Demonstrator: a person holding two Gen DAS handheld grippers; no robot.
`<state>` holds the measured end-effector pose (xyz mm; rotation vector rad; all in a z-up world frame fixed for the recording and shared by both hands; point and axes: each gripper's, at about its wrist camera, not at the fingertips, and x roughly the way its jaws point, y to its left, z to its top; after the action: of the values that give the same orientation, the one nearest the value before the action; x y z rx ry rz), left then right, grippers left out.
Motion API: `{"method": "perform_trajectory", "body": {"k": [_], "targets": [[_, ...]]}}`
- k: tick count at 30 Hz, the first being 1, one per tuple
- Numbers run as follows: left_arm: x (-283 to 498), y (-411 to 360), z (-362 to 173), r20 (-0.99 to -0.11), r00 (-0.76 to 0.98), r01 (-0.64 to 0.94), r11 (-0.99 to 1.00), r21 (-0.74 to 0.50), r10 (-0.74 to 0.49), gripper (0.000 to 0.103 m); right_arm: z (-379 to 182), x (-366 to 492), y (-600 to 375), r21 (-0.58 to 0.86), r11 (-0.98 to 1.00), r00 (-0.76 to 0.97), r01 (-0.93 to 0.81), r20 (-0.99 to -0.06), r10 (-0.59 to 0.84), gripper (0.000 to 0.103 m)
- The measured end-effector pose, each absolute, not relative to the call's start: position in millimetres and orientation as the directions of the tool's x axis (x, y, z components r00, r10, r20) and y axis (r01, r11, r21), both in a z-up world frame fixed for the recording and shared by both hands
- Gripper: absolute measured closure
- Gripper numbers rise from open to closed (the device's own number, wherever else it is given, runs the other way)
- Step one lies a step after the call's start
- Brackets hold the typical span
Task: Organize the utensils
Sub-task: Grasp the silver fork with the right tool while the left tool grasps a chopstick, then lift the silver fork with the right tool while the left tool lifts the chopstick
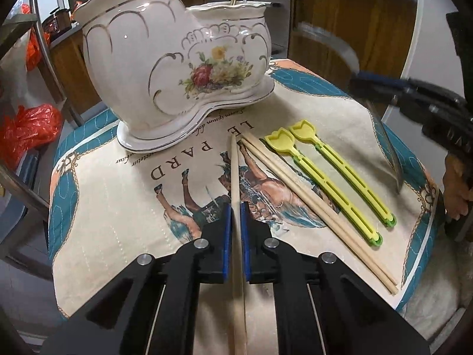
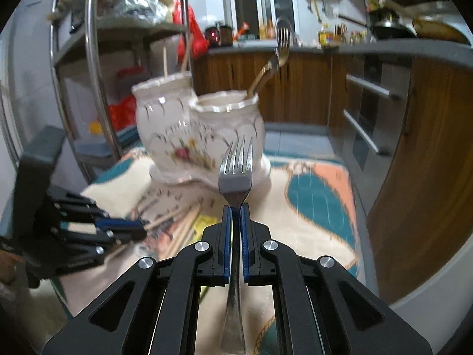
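Observation:
A white floral ceramic utensil holder (image 1: 165, 68) with two compartments stands on a printed cloth (image 1: 124, 207); it also shows in the right wrist view (image 2: 189, 136). My left gripper (image 1: 236, 207) is shut on a wooden chopstick (image 1: 235, 171), its tip pointing toward the holder. Two more chopsticks (image 1: 307, 204) and two yellow-green tongs (image 1: 334, 183) lie on the cloth to the right. My right gripper (image 2: 236, 208) is shut on a steel fork (image 2: 236, 171), tines up, held above the cloth in front of the holder. A gold fork (image 2: 272, 62) stands in the lower compartment, sticks in the taller one.
Wooden kitchen cabinets (image 2: 310, 85) and a counter stand behind the table. A metal rack (image 2: 94, 68) with red bags (image 1: 26, 130) stands at the left. The right gripper appears at the right edge of the left wrist view (image 1: 414, 100).

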<state>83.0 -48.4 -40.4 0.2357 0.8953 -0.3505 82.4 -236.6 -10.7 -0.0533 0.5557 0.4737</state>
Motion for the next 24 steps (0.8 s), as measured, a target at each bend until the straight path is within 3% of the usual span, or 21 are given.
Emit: {"method": "perform_trajectory", "body": {"k": [9,15,24], "targets": [[76.4,-45.1,-37.1,-0.756,0.616,0.413,0.908,0.071,-0.221,0.097,6.6,71.1,-243.9,0.064,0.899,0.814,-0.433,-0.401,0.42,0.096],[67.1,-35.7,-21.4,-0.678,0.683,0.424,0.903,0.063,-0.273,0.097,17.1,60.9,-248.4,0.054,0.906,0.856,-0.419,-0.309,0.415,0.097],[50.7,-19.9,3.7,-0.532,0.772,0.435,0.9,0.041,-0.349,0.097,24.7,54.2,-248.8,0.055,0.913,0.879,-0.404,-0.252,0.404,0.098]]}}
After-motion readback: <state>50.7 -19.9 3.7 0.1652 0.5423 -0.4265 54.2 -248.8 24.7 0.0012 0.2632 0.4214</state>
